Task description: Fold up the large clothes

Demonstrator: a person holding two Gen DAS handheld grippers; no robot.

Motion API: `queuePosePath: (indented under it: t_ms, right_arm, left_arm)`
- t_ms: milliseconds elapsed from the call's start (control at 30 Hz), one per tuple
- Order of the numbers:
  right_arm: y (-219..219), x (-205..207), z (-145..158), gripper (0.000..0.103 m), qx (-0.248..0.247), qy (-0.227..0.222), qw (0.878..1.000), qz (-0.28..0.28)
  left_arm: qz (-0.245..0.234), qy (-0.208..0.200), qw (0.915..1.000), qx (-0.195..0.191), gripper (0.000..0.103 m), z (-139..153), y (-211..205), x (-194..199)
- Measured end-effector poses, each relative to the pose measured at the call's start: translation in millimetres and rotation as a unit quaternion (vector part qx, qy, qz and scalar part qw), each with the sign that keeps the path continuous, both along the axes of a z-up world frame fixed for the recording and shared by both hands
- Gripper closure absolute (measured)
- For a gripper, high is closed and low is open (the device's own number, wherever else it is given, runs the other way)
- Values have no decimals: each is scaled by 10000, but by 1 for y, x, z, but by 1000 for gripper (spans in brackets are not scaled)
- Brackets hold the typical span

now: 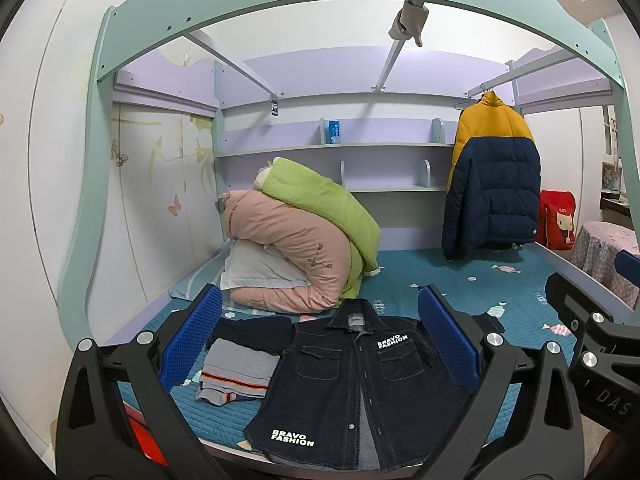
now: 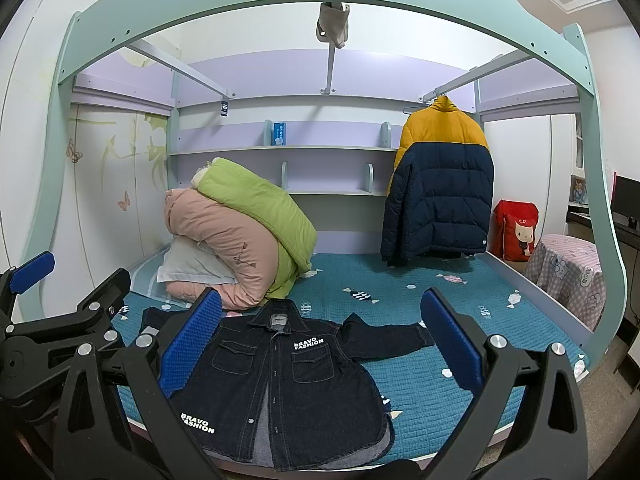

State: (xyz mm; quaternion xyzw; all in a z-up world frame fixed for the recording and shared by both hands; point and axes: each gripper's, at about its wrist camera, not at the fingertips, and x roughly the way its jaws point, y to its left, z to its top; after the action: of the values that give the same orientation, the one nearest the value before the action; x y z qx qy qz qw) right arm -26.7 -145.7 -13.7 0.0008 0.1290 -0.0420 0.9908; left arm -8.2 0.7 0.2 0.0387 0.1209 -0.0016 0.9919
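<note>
A dark denim shirt-jacket (image 1: 352, 384) (image 2: 280, 380) with white lettering lies spread flat, front up, at the near edge of the teal bed cover (image 2: 440, 384). Its right sleeve (image 2: 384, 334) stretches out to the side. My left gripper (image 1: 320, 344) hovers above it, open, with nothing between its blue pads (image 1: 448, 336). My right gripper (image 2: 320, 344) is open too and also empty, above the jacket. The left gripper's frame (image 2: 60, 320) shows at the left edge of the right wrist view. A folded grey garment (image 1: 236, 376) with an orange stripe lies just left of the jacket.
Rolled pink and green quilts (image 1: 304, 236) with a white pillow are piled at the back left of the bed. A yellow and navy puffer jacket (image 2: 440, 184) hangs at the back right. A red bag (image 2: 516, 230) and a cloth-covered stool (image 2: 568, 272) stand beside the bed.
</note>
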Motion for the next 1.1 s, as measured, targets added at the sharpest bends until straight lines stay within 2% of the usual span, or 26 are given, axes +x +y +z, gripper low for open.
queuePosePath:
  t_ms: [1100]
  right_arm:
    - [7,-3,5,7,-48,-45,10000,17]
  left_arm:
    - [30,-41,10000,-54,5,7,10,0]
